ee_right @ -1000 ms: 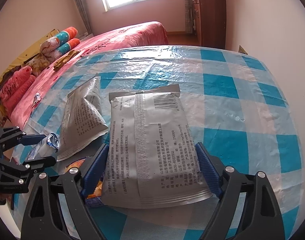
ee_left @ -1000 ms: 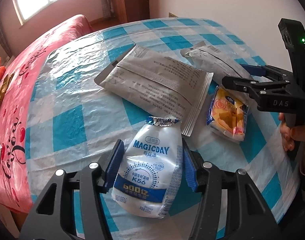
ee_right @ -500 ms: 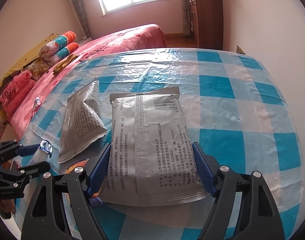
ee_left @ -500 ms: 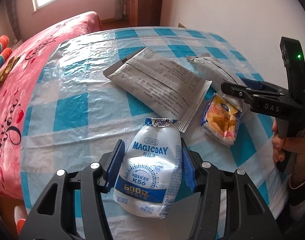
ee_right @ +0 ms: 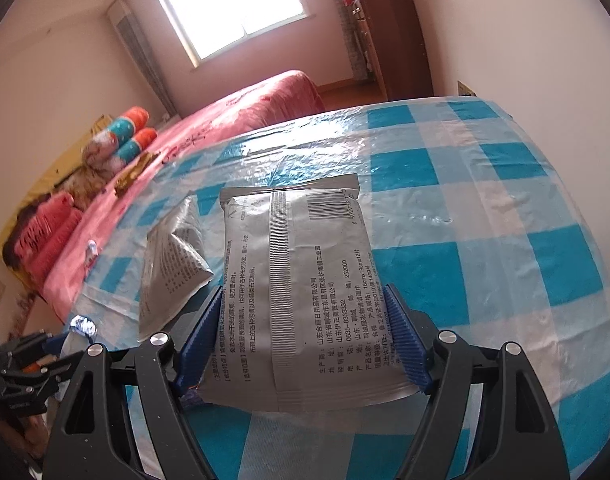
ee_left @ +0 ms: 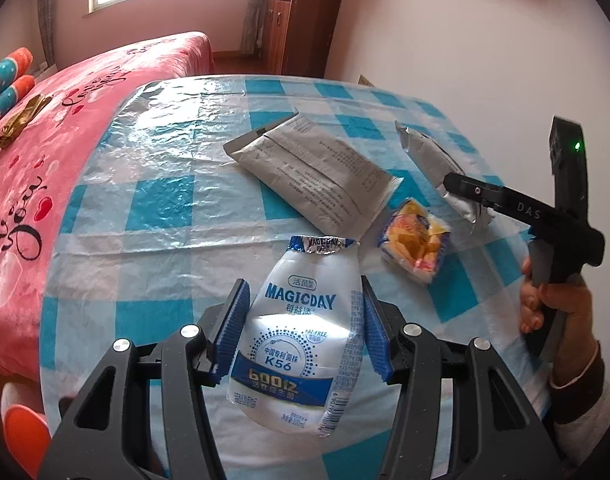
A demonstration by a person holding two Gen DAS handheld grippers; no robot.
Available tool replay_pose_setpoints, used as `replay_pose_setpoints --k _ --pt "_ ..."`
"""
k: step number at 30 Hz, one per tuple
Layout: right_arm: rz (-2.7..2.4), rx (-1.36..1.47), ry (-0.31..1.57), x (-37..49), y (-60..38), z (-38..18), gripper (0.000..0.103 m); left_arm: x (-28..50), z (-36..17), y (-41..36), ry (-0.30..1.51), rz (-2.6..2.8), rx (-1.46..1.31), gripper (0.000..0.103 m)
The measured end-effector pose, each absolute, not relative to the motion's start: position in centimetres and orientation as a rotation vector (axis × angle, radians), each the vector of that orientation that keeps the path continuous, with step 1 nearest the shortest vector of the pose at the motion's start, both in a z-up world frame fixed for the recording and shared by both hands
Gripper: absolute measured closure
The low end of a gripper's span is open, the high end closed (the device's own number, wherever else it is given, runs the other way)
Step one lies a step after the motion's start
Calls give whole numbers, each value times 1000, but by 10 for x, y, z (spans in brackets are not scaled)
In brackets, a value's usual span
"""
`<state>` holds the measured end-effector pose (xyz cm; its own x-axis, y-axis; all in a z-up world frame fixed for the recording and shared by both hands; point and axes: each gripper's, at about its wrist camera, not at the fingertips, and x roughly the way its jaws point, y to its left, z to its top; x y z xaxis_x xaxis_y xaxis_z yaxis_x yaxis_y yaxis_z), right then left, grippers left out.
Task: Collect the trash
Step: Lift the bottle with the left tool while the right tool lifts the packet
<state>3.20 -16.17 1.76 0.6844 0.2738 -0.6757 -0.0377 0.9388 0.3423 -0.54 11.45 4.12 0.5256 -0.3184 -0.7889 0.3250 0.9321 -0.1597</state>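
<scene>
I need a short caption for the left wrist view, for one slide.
Left tongs closed on a white MAGICDAY drink pouch above a blue checked tablecloth with wrappers.

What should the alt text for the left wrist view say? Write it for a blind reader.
The left gripper clamps a white MAGICDAY drink pouch between its blue pads over a blue-checked tablecloth. Beyond lie a flat silver packet, an orange snack wrapper and a crumpled silver packet, with the hand-held right gripper at the right.
</scene>
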Motion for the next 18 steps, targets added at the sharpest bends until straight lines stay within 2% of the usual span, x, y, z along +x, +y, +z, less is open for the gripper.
replay_pose_setpoints --k 18 --pt "205 330 748 -3 -139 43 26 -49 64 162 848 -283 -99 48"
